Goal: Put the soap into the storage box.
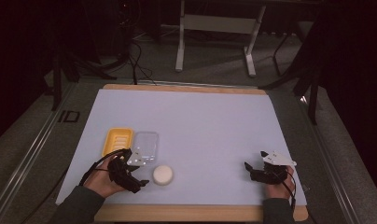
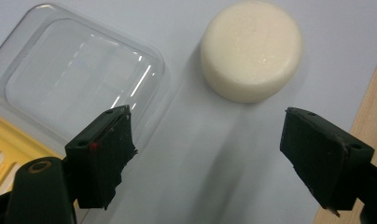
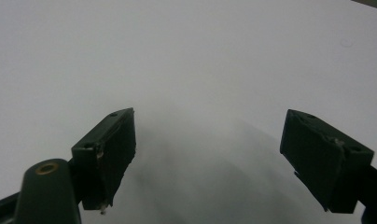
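The round bar of cream soap [image 2: 251,50] sat at the upper middle of the left gripper view, flat on the pale sheet covering the bench [image 1: 210,121], and in the lower left of the high view it lay just right of the left gripper [image 1: 133,179]. That gripper [image 2: 207,154] had its jaws wide apart with nothing between them; the soap lay beyond the tips, untouched. Just to the upper left of the soap stood the clear plastic lid [image 2: 79,74], and past it, at the left edge, the yellow soap dish [image 2: 9,140].

The likeliest trouble was a bad bite: the soap looked smooth and curved, so pads closing off-centre could squeeze it out sideways and send it sliding toward the wooden bench edge at the frame's right. The left-hand jaw also hovered over the lid's corner, so a careless advance might knock or drag that light lid, and perhaps shift the dish beside it.

The right gripper [image 3: 207,154], at the lower right of the high view, was equally open and empty over bare sheet, well apart from everything.
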### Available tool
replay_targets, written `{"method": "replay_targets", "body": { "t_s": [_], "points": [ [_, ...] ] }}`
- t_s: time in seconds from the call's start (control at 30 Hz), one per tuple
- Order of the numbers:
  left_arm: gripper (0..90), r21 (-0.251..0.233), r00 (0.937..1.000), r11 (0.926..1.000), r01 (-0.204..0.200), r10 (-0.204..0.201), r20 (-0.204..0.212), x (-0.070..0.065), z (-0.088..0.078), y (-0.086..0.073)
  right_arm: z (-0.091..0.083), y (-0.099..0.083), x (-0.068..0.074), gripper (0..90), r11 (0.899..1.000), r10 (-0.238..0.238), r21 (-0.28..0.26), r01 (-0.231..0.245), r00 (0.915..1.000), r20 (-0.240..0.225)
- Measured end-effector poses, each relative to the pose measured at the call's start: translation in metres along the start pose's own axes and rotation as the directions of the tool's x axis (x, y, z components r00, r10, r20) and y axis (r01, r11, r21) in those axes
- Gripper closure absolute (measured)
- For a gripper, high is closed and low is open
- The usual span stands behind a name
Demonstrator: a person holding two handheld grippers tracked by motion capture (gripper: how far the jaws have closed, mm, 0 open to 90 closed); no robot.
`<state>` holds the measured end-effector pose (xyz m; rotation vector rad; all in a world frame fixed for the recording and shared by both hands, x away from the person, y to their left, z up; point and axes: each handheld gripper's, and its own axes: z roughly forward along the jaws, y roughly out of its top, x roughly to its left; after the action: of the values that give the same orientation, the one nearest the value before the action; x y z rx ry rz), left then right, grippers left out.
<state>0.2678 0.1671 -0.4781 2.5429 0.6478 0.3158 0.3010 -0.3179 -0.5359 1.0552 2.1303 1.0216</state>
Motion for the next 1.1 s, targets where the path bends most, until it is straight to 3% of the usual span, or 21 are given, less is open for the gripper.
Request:
{"method": "replay_targets", "body": {
  "t_s": [0.47, 1.1],
  "points": [
    [17.8, 0.022, 0.9989, 0.9991, -0.037, 0.037, 0.031, -0.003, 0.004, 0.008, 0.001, 0.0, 0.0, 17.9, 1.0, -0.005, 0.004, 0.005, 1.0, -0.001],
    [15.0, 0.049, 0.9968, 0.9962, -0.072, 0.07, 0.039, -0.005, 0.01, 0.021, 0.0, 0.0, 0.001, 17.9, 1.0, -0.007, 0.003, 0.007, 1.0, -0.001]
  ]
}}
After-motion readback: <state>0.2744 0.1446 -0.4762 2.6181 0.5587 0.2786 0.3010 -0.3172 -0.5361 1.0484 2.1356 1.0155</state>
